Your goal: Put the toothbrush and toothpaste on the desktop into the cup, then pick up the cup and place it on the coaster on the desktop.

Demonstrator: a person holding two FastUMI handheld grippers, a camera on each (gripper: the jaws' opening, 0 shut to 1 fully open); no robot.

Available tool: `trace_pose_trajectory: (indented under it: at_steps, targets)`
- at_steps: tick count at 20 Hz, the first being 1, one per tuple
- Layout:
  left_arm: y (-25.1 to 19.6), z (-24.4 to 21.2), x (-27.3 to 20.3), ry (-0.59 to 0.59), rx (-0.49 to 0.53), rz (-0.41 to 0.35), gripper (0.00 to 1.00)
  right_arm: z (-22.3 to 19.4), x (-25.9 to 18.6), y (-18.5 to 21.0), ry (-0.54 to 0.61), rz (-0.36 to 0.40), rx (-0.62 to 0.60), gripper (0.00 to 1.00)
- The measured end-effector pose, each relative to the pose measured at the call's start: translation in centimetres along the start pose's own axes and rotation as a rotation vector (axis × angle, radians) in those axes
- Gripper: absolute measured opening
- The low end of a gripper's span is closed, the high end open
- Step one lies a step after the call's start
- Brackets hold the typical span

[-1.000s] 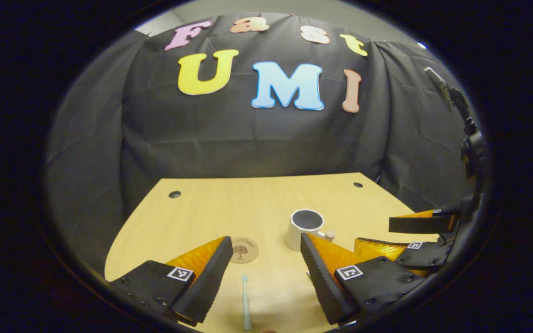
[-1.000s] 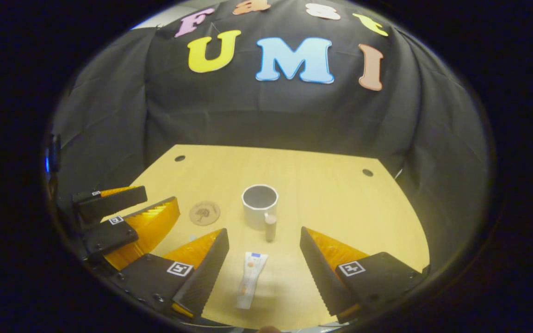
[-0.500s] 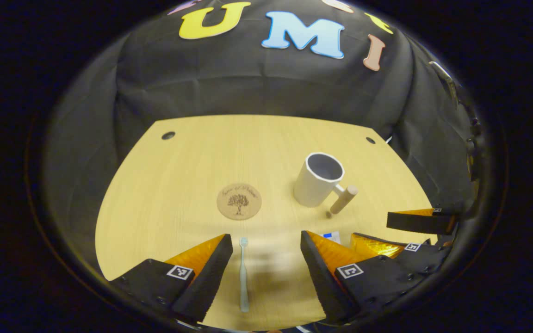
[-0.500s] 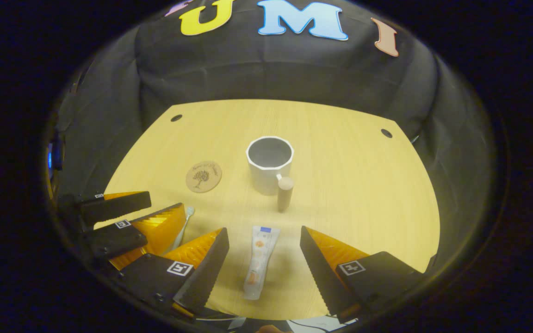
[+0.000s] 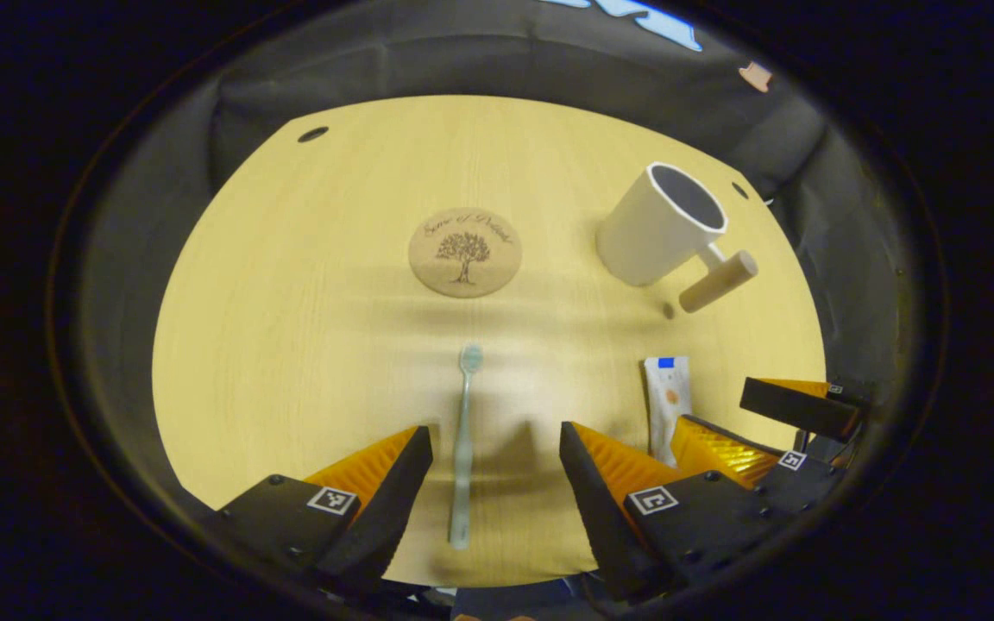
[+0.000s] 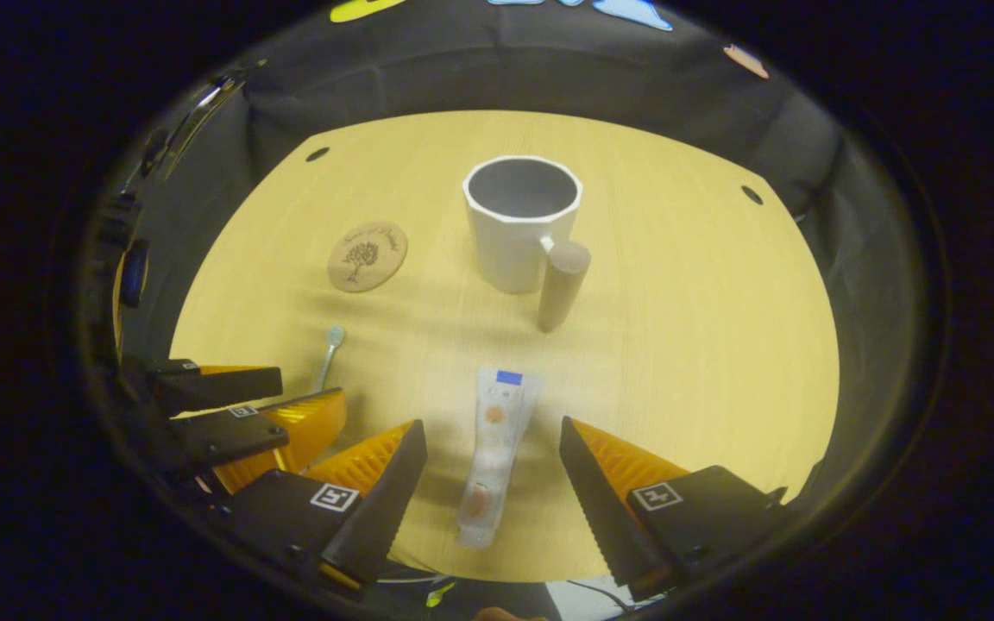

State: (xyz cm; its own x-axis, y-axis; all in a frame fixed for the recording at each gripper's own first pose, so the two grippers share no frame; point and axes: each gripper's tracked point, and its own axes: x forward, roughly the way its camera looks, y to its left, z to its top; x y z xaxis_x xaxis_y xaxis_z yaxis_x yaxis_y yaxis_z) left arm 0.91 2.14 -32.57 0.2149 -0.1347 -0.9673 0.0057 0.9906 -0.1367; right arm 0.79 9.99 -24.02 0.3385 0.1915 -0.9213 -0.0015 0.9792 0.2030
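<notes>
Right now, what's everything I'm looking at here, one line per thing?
Table: one, light wood, with dark holes near the far corners.
Cup: one, white with a wooden handle, upright and empty, far middle.
Coaster: one, round brown with a tree drawing, left of the cup.
Toothbrush: one, pale blue-grey, flat between the left tongs' fingers.
Toothpaste: one, white tube, flat between the right tongs' fingers.
Left tongs: open above the toothbrush.
Right tongs: open above the toothpaste.
</notes>
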Motion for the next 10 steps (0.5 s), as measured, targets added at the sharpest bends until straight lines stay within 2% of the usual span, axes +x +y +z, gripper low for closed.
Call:
trace_pose_trajectory:
  at_steps: [8,9,10]
  targets:
    - [0.5,-1.1,1.7,0.114,0.015,-0.003,1.0,-0.8,2.6,0.1,0.069,0.003,-0.014,0.98]
    - [0.6,-1.3,1.8,0.127,0.019,0.003,0.98,-0.8,2.8,0.1,0.074,0.004,-0.009,0.98]
    - [0.8,-1.3,2.2,0.126,0.034,0.015,1.0,-0.9,3.1,0.1,0.081,0.008,-0.007,0.98]
